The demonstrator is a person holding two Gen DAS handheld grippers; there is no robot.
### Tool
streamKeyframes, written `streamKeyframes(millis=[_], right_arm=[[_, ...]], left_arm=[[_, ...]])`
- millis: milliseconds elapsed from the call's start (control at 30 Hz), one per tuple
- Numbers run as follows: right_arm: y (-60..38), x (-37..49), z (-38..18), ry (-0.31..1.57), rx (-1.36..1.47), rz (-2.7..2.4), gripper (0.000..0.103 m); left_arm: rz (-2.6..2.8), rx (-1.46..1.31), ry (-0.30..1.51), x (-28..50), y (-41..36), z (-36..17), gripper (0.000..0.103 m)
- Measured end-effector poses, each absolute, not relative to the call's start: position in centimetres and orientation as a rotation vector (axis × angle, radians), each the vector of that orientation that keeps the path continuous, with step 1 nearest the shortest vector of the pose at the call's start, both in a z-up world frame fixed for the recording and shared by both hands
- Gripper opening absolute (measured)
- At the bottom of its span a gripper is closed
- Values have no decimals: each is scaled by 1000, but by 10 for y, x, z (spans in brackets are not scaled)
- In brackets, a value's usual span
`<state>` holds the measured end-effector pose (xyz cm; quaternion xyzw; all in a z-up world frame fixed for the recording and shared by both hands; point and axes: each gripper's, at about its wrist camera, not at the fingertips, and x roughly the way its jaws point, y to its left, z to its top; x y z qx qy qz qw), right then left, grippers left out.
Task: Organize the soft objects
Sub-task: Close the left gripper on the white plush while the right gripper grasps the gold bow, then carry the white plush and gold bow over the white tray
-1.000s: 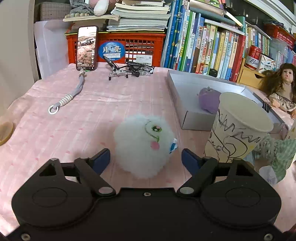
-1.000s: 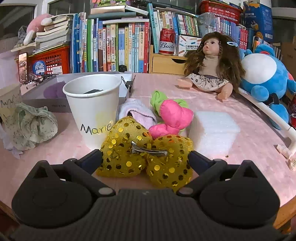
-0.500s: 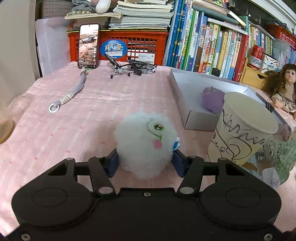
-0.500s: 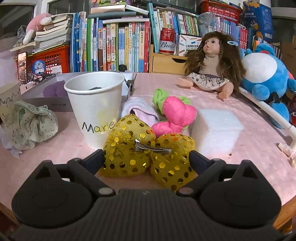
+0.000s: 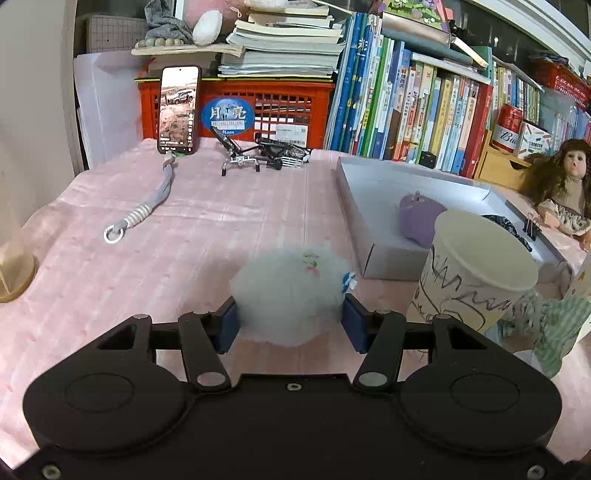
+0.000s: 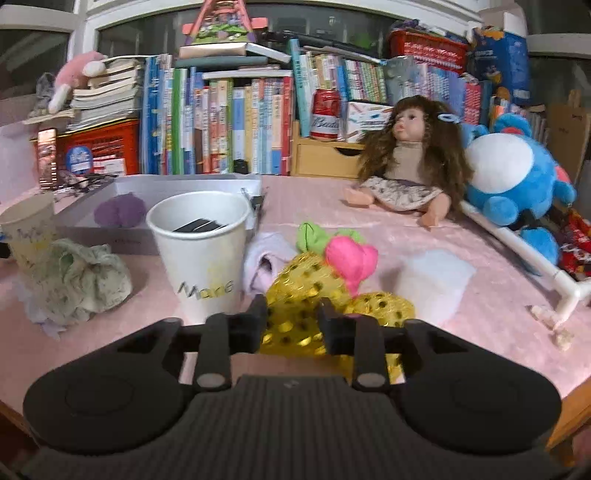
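Gripping the pompom (image 5: 291,291) in your left gripper (image 5: 290,321) and the gold bow (image 6: 295,317) in your right gripper (image 6: 291,325) near the cup (image 6: 201,251), lifting carelessly could let either soft thing slip.

Table covered with a pink cloth (image 5: 229,221); wooden table edge (image 6: 569,417) visible at lower right in the right view. Along the back, a row of upright books (image 5: 413,114) with more stacked flat on a red crate (image 5: 236,107). Small wooden drawer unit (image 6: 325,158) beside the books. Pale wall (image 5: 33,92) at left. Dark window panes (image 6: 147,33) behind the books. Indoor light, even.
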<state>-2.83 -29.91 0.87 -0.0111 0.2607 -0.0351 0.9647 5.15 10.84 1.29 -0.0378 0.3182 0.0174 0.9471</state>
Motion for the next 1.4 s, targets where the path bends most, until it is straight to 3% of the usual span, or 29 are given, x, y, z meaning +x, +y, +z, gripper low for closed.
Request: streamKeyframes(millis=[200,267,333,500,567,600,667,733,1400], right_arm=[[-299,-30,8,529,-21,-67,40],[-298,-30,6,533,-29,-60,58],[-294,-28,3,543,-45,-57,67],[-281,-16,-17,575,-154,-101,72],[-276,-15,-22,570,-199,-124,53],[-274,-16,-23,566,-212,-134,52],[-272,-18,-19,551,-211,-124,34],[-275,-20,-12,536,-181,-122,26],[-315,4,93,331,29,-49,26]], left_arm=[[33,-75,643,51,109,16,54],[32,-73,639,51,110,17,54],[32,-70,635,50,109,18,54],[30,-66,627,53,109,21,54],[29,-64,624,54,109,23,54],[28,-62,622,55,108,24,54],[23,-56,617,57,108,27,54],[18,-46,608,59,107,31,54],[-128,-29,526,95,82,93,54]])
